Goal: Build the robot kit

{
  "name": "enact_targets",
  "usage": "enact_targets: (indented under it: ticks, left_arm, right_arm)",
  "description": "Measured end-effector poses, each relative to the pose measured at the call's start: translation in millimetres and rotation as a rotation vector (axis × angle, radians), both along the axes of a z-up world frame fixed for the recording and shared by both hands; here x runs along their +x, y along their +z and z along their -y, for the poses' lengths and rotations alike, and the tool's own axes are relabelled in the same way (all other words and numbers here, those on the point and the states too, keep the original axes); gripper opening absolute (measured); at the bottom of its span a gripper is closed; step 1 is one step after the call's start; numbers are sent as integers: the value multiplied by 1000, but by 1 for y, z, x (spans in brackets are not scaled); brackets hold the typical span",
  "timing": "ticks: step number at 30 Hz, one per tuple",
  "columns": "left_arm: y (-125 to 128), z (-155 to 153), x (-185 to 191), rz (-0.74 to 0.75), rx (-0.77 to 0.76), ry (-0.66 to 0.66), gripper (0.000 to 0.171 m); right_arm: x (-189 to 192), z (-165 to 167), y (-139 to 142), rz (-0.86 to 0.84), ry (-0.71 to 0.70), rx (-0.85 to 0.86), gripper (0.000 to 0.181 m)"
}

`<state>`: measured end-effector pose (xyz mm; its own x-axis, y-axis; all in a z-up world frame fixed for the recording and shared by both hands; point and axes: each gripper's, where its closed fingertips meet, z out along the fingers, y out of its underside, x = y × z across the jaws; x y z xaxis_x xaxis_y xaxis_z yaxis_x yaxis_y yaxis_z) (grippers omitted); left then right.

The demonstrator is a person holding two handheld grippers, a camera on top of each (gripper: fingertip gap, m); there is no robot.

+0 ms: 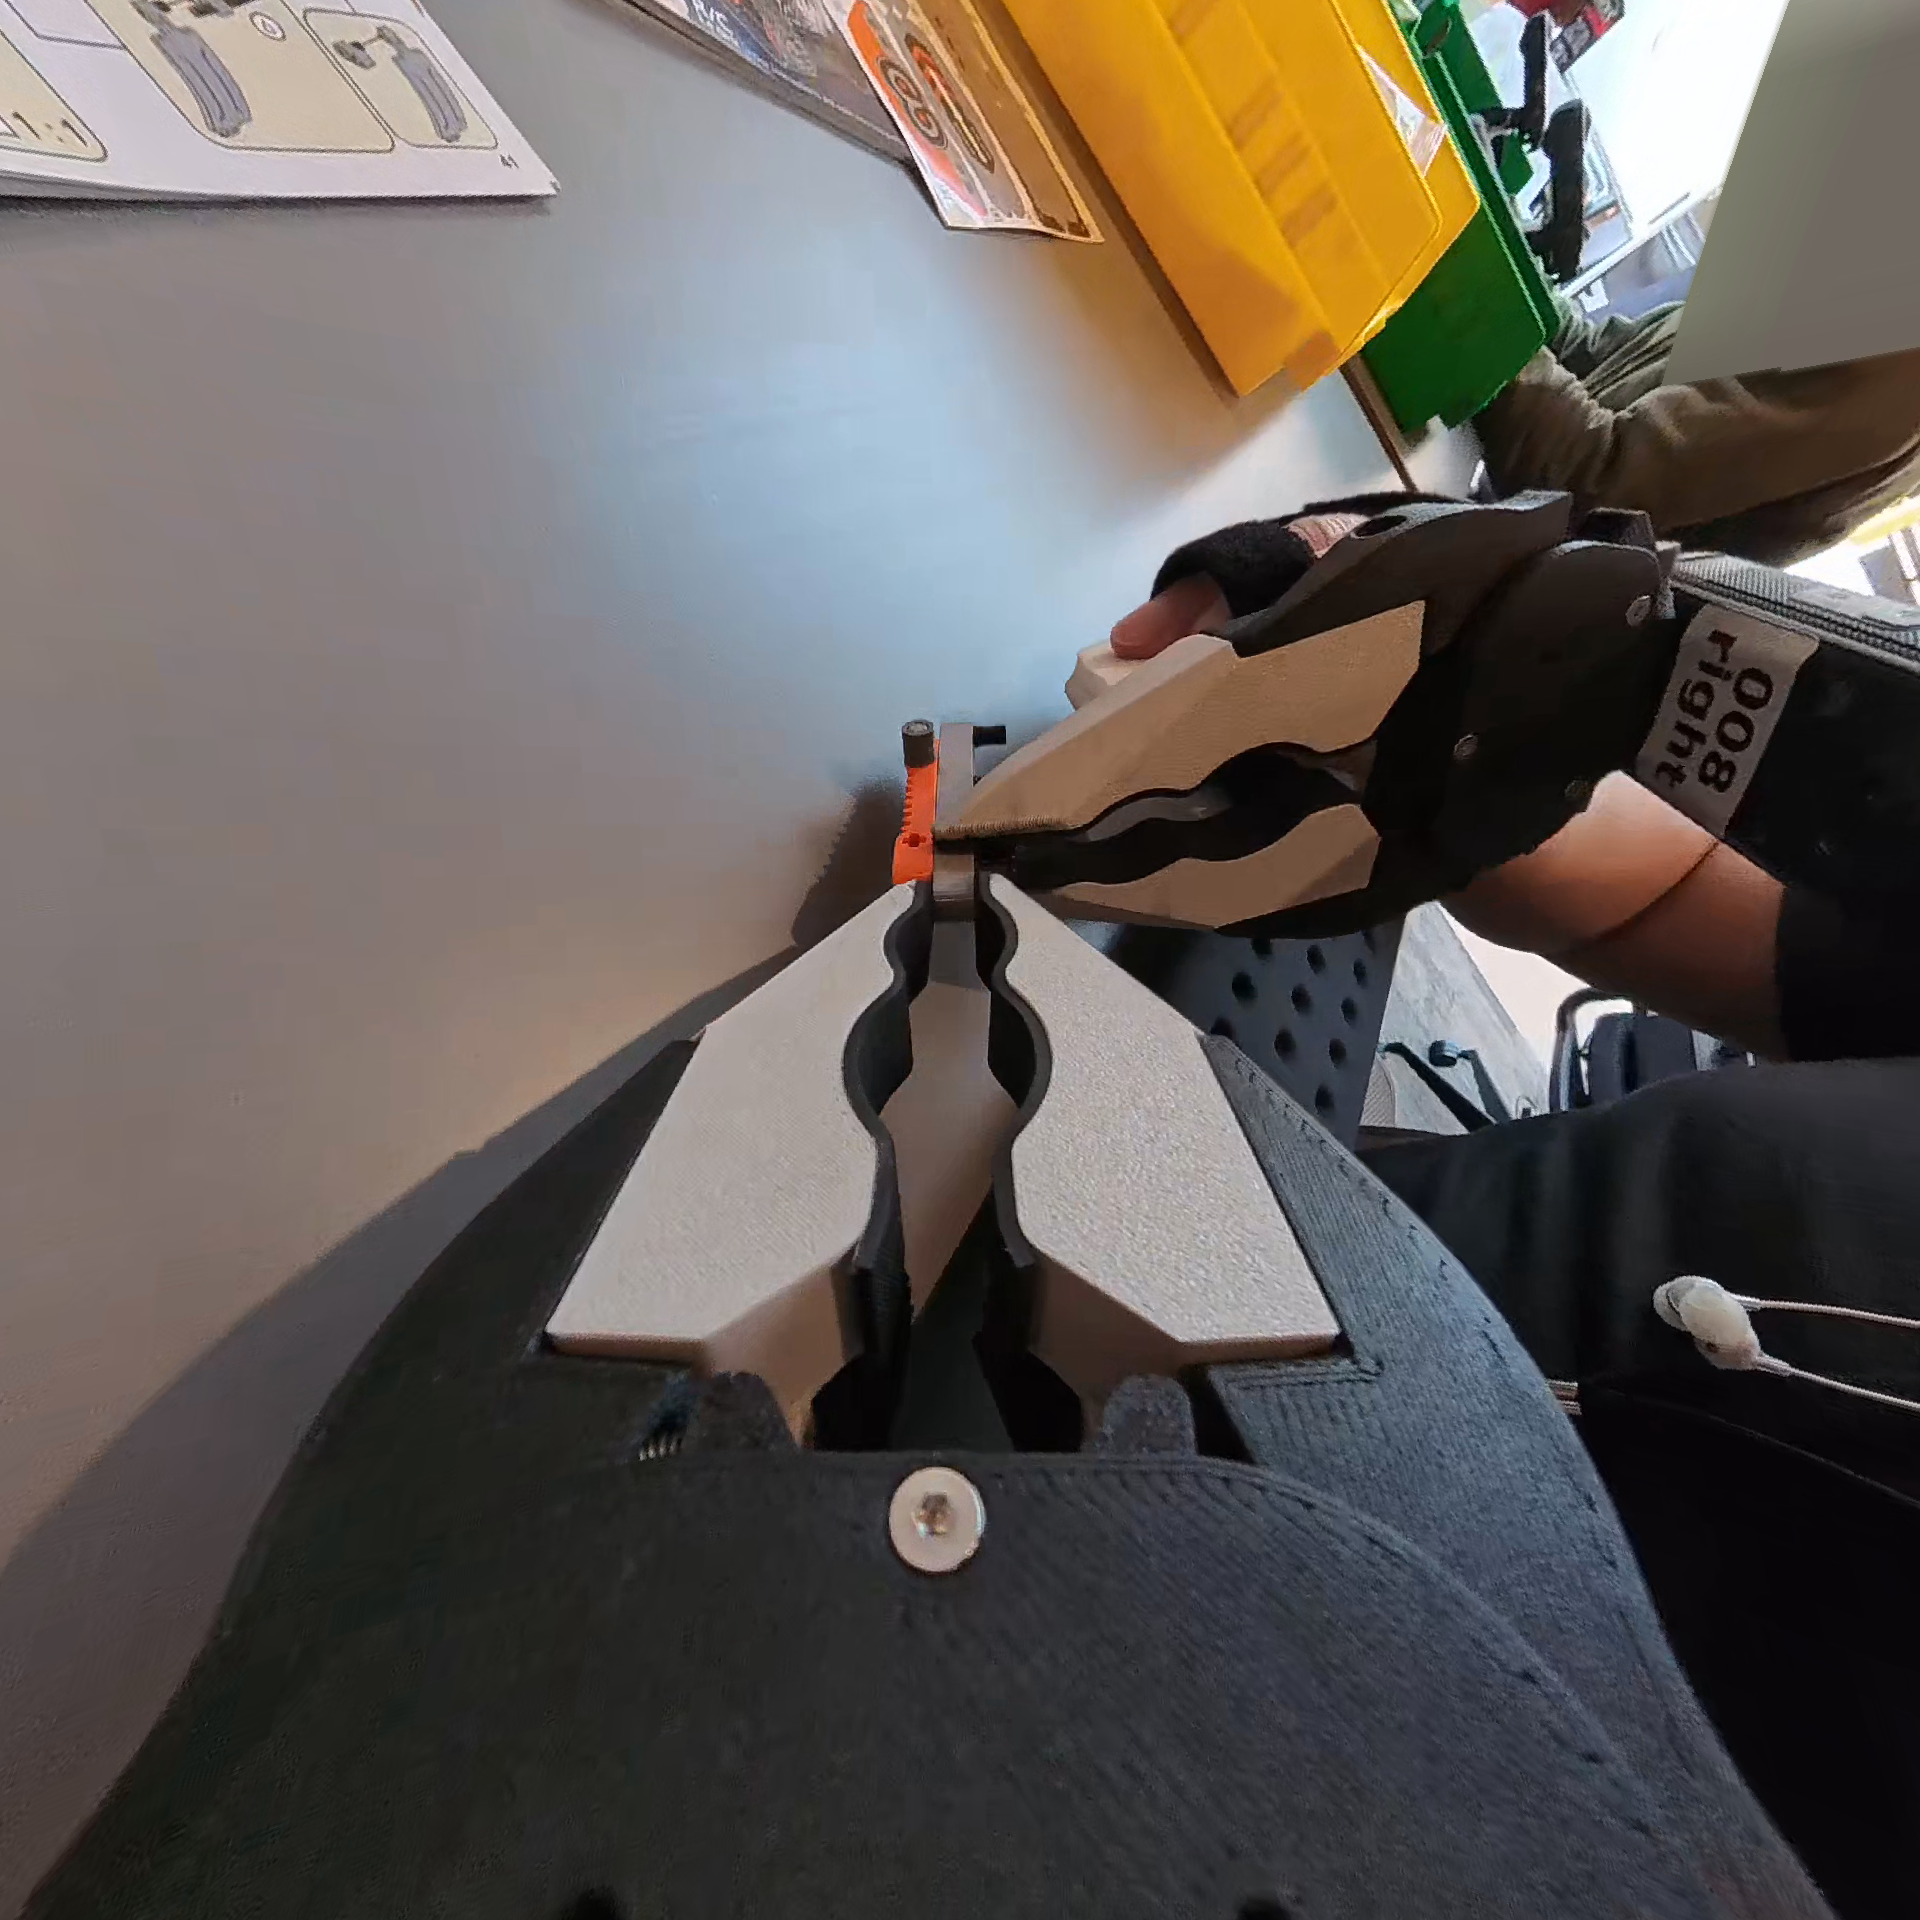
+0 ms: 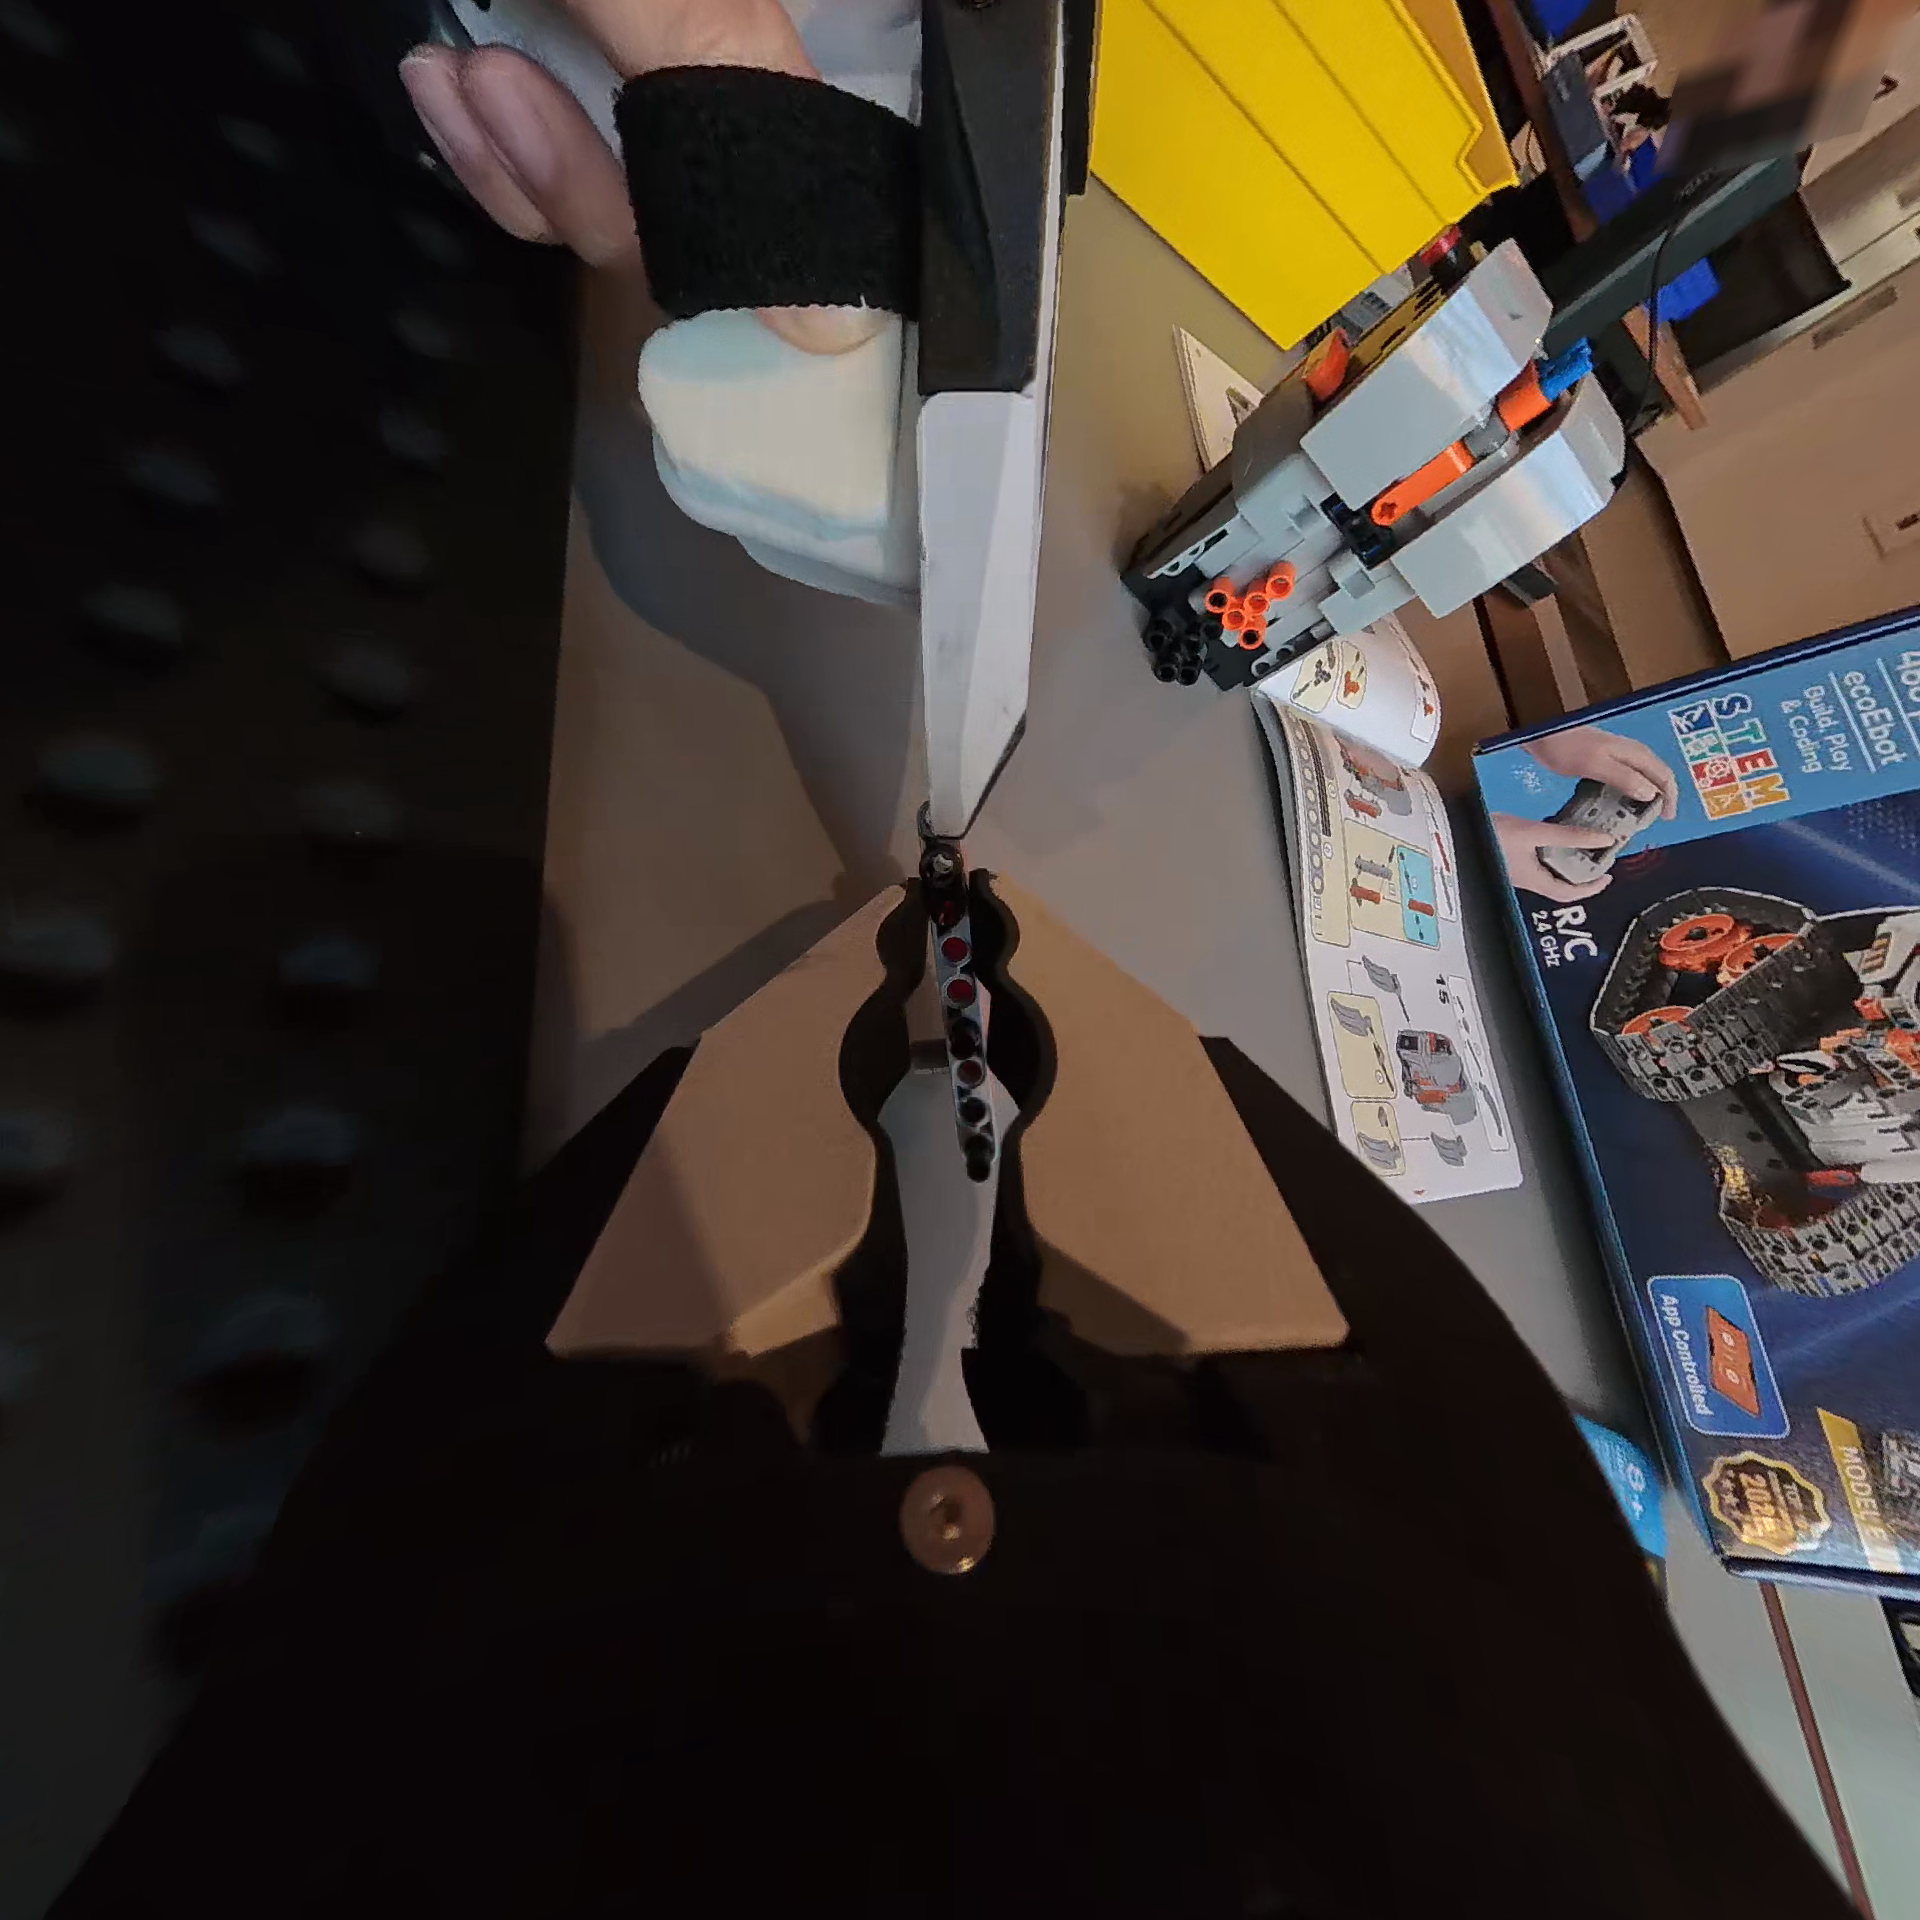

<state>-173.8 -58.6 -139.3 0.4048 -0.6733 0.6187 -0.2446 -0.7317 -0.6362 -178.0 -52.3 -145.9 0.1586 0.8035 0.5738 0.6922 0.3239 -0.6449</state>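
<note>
The left gripper (image 1: 951, 883) has its jaws pressed onto the lower end of a slim grey plastic building-toy beam (image 1: 954, 831), which stands up out of the fingertips above the grey tabletop (image 1: 416, 623); a short orange toothed plastic piece (image 1: 914, 821) with a small black pin (image 1: 916, 730) at its top sits flush against the beam's left face. The right gripper (image 1: 961, 831) comes in from the side with its jaws drawn together at the same joint, its tips touching the beam just above the left tips, though whether they pinch the beam itself or a small part on it cannot be told. In the right wrist view the right gripper (image 2: 948, 883) shows a narrow grey strip pierced with a row of round holes (image 2: 961, 1029) lying between its fingers, and the left gripper's pale finger (image 2: 977, 623) meets it tip to tip. The beam looks light, stiff and smooth, so it would likely slip or twist if held by its edges; gripping the flat faces near the joint seems safest, since pinned parts of this kind can pop apart under sideways force. Farther out stand a grey, black and orange brick-built model (image 2: 1382, 499), an open instruction booklet (image 2: 1382, 935), a blue printed cardboard box (image 2: 1745, 1091) and a yellow plastic bin (image 1: 1247, 156) beside a green one (image 1: 1455, 312).
</note>
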Motion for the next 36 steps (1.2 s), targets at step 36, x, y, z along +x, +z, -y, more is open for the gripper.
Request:
enact_targets:
  ticks: [36]
  left_arm:
    - [-14, -10, -2, -118, 56, 55, 6]
  right_arm:
    - [-1, -6, -2, 148, -135, 171, 7]
